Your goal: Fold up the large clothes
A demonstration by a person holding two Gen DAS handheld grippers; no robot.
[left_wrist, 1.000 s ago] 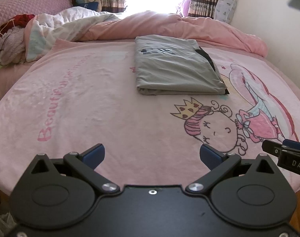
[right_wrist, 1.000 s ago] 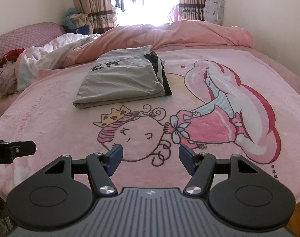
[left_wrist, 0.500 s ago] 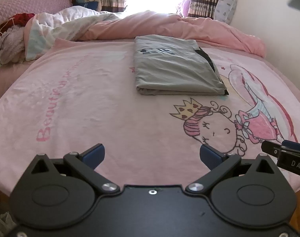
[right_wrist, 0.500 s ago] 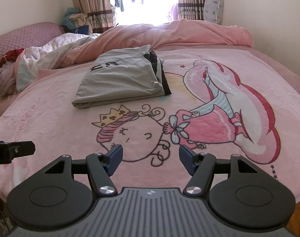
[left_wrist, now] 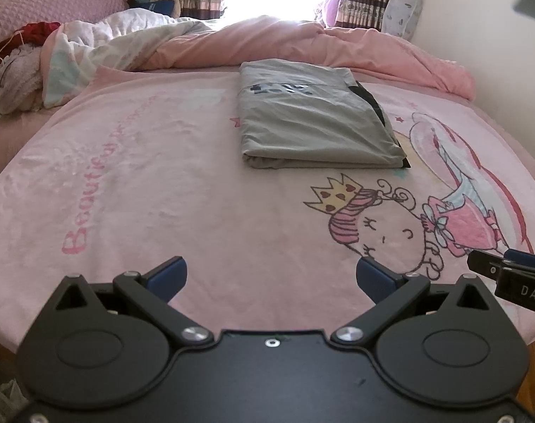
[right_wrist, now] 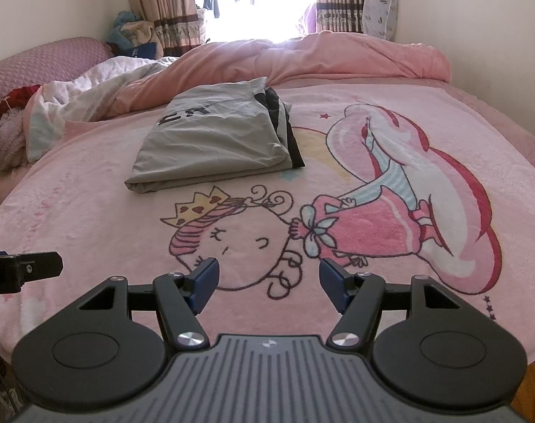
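Note:
A grey garment [left_wrist: 313, 116] [right_wrist: 214, 144] lies folded into a neat rectangle on the pink cartoon blanket [left_wrist: 161, 194] [right_wrist: 390, 134], with dark print on top and a black layer showing at its right edge. My left gripper [left_wrist: 271, 276] hovers open over the blanket's near edge, well short of the garment, nothing between its blue pads. My right gripper [right_wrist: 267, 282] is open too, above the drawn face, holding nothing. Each gripper's tip shows at the edge of the other's view.
A rumpled pink duvet [left_wrist: 302, 46] and a white quilt [left_wrist: 101, 53] are heaped behind the garment. A pile of clothes [left_wrist: 10, 70] lies at the far left by the pink headboard [right_wrist: 38, 60]. Walls close in on the right; curtains frame a bright window.

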